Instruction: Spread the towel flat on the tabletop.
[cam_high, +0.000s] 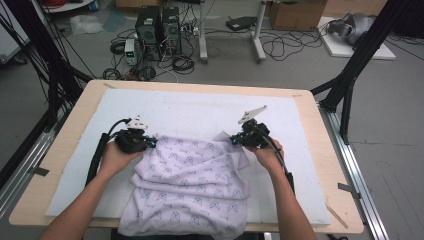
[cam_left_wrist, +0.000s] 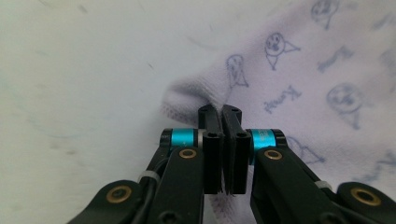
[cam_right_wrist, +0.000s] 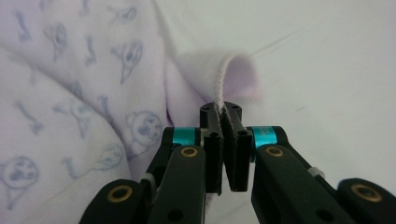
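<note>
Two far corners of a pale lilac printed cloth (cam_high: 192, 185) pinched at once, one per hand, most likely so that the fabric can be drawn flat or folded evenly rather than dragged askew. Left tongs (cam_high: 150, 142) closed tight on the cloth's far left corner, black jaws pressed together in the left gripper view with a rounded fold of towelling (cam_left_wrist: 201, 91) bunched just beyond the tips and the printed body spreading off to the right. Right tongs (cam_high: 234, 139) likewise clamped shut on the far right corner, a corded hem (cam_right_wrist: 219, 81) running straight down into the seam between the jaws in the right gripper view, a small lilac loop of cloth puffed up behind it. Held low, near the white mat (cam_high: 200, 107) that covers the wooden table (cam_high: 330, 150), probably to keep the corners under tension without lifting the whole weight. Cloth lying crumpled between and behind the two tongs, toward the near edge of the table: far edge stretched across from one pair of tips to the other near the middle of the mat, bulk rumpled in folds, lowest part hanging over the near edge between the forearms. Tongs well apart, roughly level with each other, each touching the cloth only at its own corner.
</note>
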